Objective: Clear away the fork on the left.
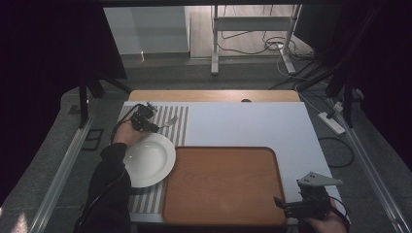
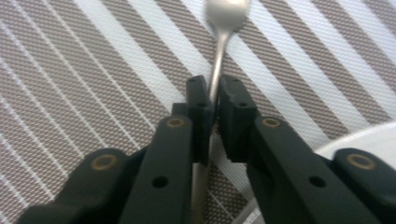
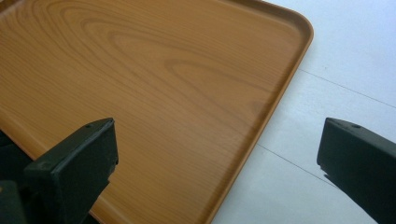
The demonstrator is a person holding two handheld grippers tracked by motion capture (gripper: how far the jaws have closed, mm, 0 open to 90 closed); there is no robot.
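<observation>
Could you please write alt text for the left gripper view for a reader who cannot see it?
The left gripper has its two black jaws closed on the handle of a metal fork over a brown-and-white striped placemat. A white plate's rim shows at lower right.

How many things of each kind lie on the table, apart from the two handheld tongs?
Round white ceramic plate: 1
Rectangular brown wooden tray: 1
Striped grey-and-white woven placemat: 1
Silver metal fork, held in the left tongs: 1
Total: 4
</observation>
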